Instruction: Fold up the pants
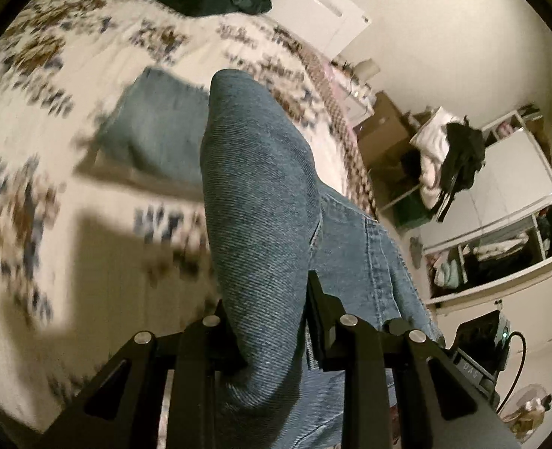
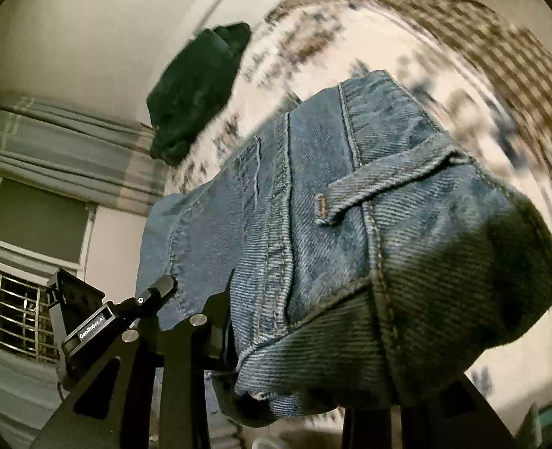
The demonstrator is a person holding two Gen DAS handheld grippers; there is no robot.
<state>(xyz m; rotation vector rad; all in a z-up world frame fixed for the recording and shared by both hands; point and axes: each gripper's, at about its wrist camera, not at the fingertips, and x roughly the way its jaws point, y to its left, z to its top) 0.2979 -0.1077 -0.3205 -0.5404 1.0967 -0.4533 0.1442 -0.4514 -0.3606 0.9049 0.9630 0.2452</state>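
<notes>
Green garment (image 2: 197, 89) beyond jeans (image 1: 261, 202); bedspread (image 1: 51, 142) beneath.

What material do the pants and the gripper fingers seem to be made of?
Pants: blue denim, matte; diagonal twill ribs and orange topstitching show. Left gripper and right gripper fingers: black, matte, hard-looking, plastic or coated metal, cannot tell which; silver pins are likely metal.

Blue denim pants (image 1: 261, 194), faded, with orange-brown stitching. Lifted off a floral bedspread (image 1: 51, 119), bunched in a thick fold rising between the left gripper (image 1: 272, 303) fingers. Waistband end, with belt loop (image 2: 354, 202) and seams, draped over the right gripper (image 2: 294, 340). Another part lying flat and blurred on the bedspread beyond.
</notes>
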